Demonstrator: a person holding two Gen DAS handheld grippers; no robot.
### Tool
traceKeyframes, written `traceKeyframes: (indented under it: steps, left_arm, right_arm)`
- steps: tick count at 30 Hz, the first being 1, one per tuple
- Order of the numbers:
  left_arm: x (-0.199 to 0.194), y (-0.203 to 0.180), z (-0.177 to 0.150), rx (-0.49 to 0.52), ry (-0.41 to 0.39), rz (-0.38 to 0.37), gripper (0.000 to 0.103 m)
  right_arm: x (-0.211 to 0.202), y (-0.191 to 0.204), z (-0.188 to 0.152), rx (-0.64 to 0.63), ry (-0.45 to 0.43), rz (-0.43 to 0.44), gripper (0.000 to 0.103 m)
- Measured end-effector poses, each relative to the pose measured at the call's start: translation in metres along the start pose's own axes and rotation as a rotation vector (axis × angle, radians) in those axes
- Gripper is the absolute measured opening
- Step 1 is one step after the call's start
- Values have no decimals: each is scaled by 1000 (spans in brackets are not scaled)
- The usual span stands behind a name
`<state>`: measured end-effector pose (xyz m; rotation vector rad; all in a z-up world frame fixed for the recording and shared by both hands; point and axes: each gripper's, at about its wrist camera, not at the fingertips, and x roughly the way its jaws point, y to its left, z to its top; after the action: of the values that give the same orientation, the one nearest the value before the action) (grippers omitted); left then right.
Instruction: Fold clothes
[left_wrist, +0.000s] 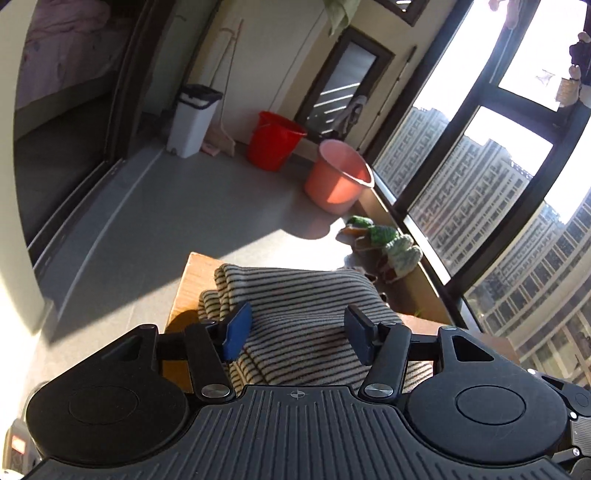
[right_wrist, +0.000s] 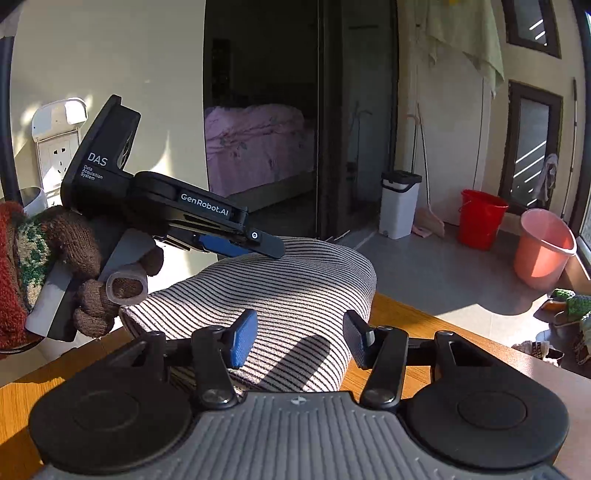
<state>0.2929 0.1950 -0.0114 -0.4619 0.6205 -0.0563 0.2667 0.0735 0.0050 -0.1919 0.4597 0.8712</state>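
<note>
While sun falls across the wooden surface, a striped garment lies folded in a thick bundle on it, layered edges stacked at its left side as seen from the left wrist cam. Left tongs hover just over the near part of the bundle, blue pads wide apart, nothing between them. From the right cam the same left tongs show side-on, tips low over the top of the bundle; can't tell if they touch the cloth. A hand in a brown knit glove grips that tool's handle. Right tongs sit near the front edge of the bundle, pads also wide, gripping nothing; cloth lies below & between them.

Beyond the surface, on the grey floor: a red bucket, a pink bucket just beside it by the window, & a white bin w/ black lid against the wall. Green knit slippers lie near the window. Through the doorway, a bed w/ pink cover. A wall socket sits behind the gloved hand.
</note>
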Motion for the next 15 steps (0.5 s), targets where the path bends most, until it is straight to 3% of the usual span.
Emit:
traceKeyframes:
  steps: [4, 6, 8, 12, 15]
  left_arm:
    - [-5, 6, -4, -5, -15, -8, 61]
    - [-9, 9, -5, -15, -24, -17, 60]
    - [-22, 6, -5, -15, -44, -7, 60]
    - [-61, -11, -18, 13, -90, -28, 64]
    - [-80, -22, -42, 32, -55, -69, 65]
  right_arm:
    - [16, 27, 3, -4, 42, 114, 45]
    - [33, 35, -7, -29, 88, 110, 45]
    - [40, 37, -16, -38, 79, 107, 45]
    - [18, 25, -19, 26, 49, 86, 45]
    - [0, 15, -20, 81, 25, 69, 52]
